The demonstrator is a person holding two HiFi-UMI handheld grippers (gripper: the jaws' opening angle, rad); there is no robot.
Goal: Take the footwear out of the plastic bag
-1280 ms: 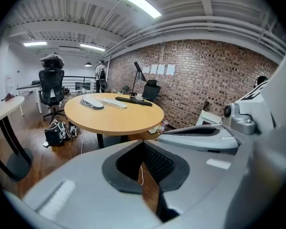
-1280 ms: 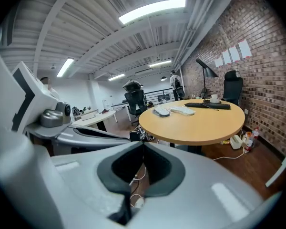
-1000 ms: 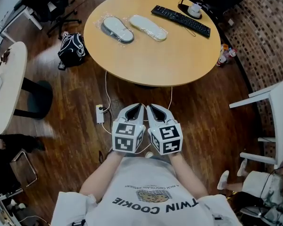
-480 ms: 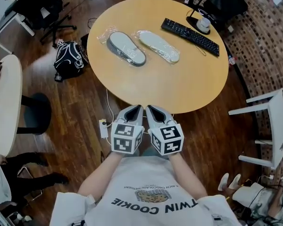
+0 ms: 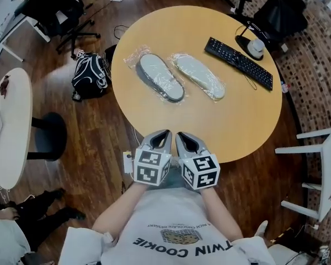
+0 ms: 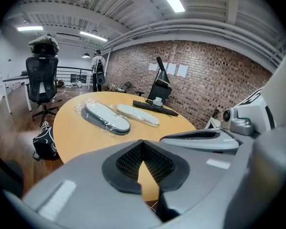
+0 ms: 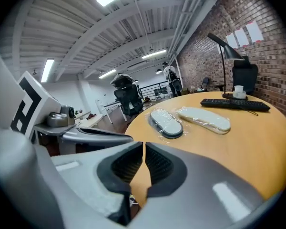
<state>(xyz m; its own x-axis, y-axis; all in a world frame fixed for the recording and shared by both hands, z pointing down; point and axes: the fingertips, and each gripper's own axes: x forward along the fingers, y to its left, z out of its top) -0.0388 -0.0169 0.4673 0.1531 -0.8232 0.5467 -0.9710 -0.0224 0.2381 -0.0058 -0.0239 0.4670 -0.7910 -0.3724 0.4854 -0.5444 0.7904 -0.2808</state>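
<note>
Head view: holds left claw (image 5: 164,133) and right claw (image 5: 181,134) shut, empty, at round wooden bench (image 5: 237,126) edge; faces grey flat slipper in clear plastic bag (image 5: 160,77) well ahead, long axis slanting far-left, nearer left claw.

I stand closer to the bench (image 5: 231,120) now. A second ago bare floor lay between it and my left gripper (image 5: 163,133) and right gripper (image 5: 182,136) — now their tips reach its near edge, and the bagged slippers (image 5: 161,77) lie nearer.

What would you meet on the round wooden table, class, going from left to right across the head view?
Bagged grey-soled slipper → bagged pale slipper → black keyboard.
</note>
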